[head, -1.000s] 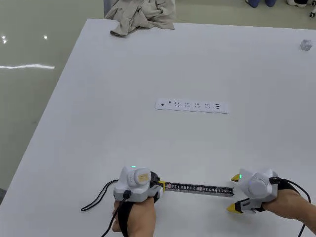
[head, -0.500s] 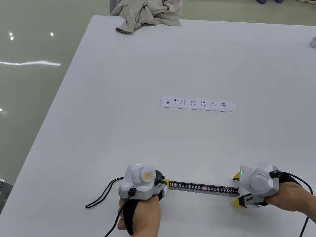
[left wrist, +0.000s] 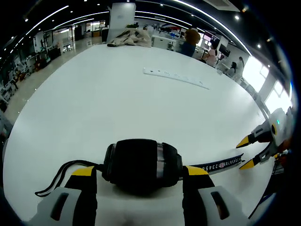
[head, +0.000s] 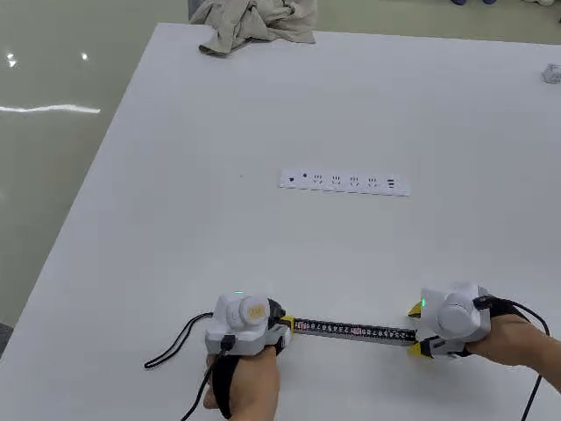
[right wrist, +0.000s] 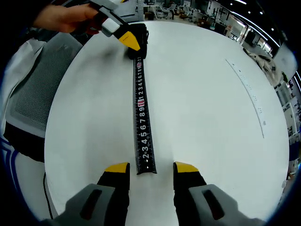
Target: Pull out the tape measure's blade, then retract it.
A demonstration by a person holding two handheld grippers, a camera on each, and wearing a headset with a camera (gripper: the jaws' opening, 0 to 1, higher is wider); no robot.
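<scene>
Head view and both gripper views, one moment. The left hand-held gripper (left wrist: 140, 172) is clamped on the black case of the tape measure (left wrist: 141, 160), one yellow-tipped jaw touching each side of the case, which rests on the white tabletop (head: 263, 114) near its front edge. The blade (right wrist: 142, 117) is drawn out and lies flat on the tabletop; in the head view it runs from the case toward 3 o'clock. In the right gripper view it runs from the case at 12 o'clock down to its free end at 6 o'clock.

The right hand-held gripper (right wrist: 151, 167) is spread. The blade's end lies between its two yellow tips – closer to one tip than the other, with bare tabletop visible on both sides, so neither jaw pinches it.

A white power strip (head: 344, 182) lies at 12 o'clock from the blade, well apart from it. A crumpled beige cloth (head: 254, 19) sits at the far edge of the tabletop, toward 11 o'clock.
</scene>
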